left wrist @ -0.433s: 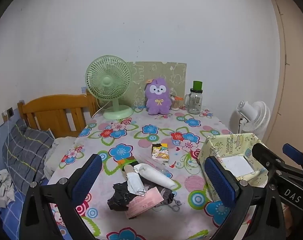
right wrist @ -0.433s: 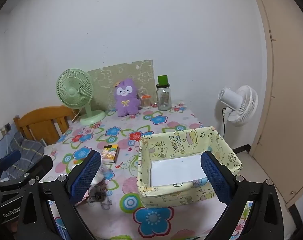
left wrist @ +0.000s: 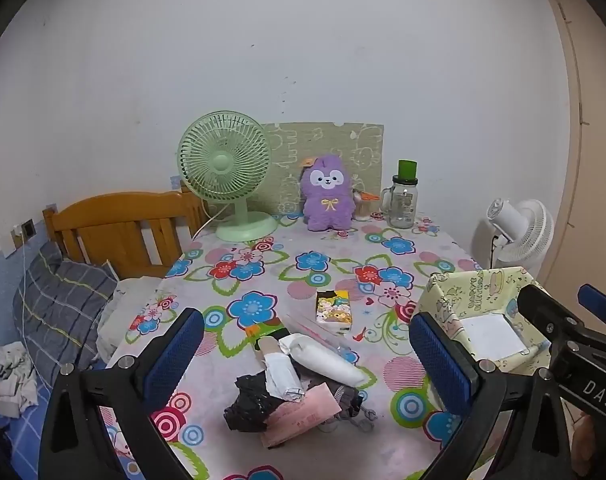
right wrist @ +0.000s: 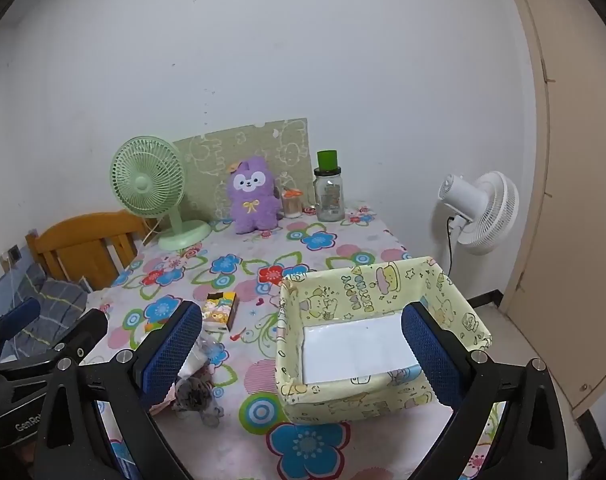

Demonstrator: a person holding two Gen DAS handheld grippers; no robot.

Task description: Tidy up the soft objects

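A pile of soft items [left wrist: 299, 392] lies near the table's front: a black bag, a white folded packet [left wrist: 323, 360], a pink packet [left wrist: 303, 420] and a grey cloth [right wrist: 195, 394]. A small tissue pack [left wrist: 334, 306] lies beyond it. A yellow fabric basket [right wrist: 367, 292] with a white bottom stands at the right. A purple plush [left wrist: 328, 192] sits at the back. My left gripper [left wrist: 307, 360] is open above the pile. My right gripper [right wrist: 303, 352] is open in front of the basket.
A green desk fan [left wrist: 227, 176], a glass jar with a green lid [left wrist: 403, 200] and a patterned board stand along the back wall. A white floor fan [right wrist: 483, 212] stands right of the table. A wooden bed headboard [left wrist: 123, 224] and pillow are at the left.
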